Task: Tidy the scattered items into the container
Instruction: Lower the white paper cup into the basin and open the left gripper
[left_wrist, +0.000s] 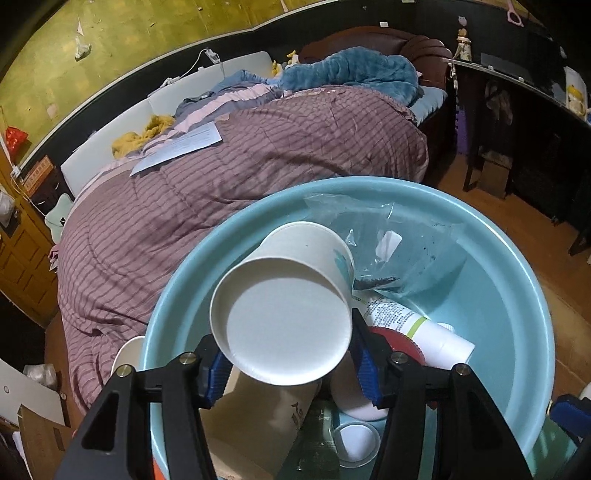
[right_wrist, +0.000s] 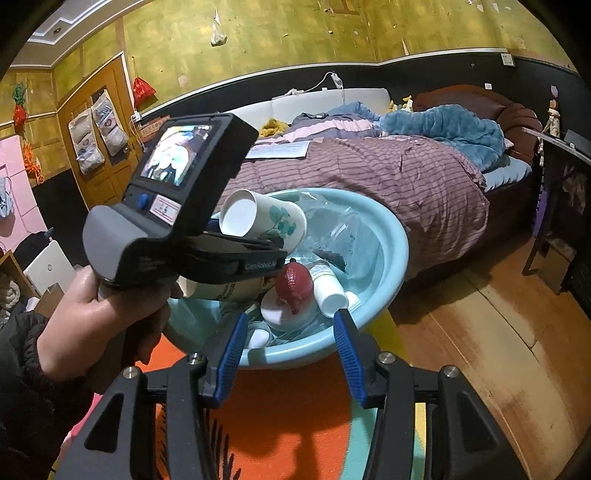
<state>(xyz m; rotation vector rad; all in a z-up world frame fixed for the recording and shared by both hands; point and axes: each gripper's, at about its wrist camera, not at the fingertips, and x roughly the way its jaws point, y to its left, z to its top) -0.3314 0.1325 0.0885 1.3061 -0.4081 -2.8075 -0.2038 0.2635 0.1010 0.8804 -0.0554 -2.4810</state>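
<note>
Hovering over the round light-blue plastic basin (left_wrist: 517, 295), the white paper cup (left_wrist: 284, 306) is clamped by the left tool (left_wrist: 291, 365), unreleased; other items are already inside. The right tool (right_wrist: 291, 354) is held apart, empty.

Your matt white paper cup (left_wrist: 284, 306) sits over a smooth, glossy pale-blue plastic basin (left_wrist: 517, 295), beside a crinkled clear plastic bag (left_wrist: 399, 236); behind, a soft striped mauve cloth quilt (left_wrist: 221, 184) and worn, scuffed wooden floor (right_wrist: 480, 332).

Dim warm indoor light, strong fisheye bending and dark corners, dark furniture murky, focus mostly sharp
</note>
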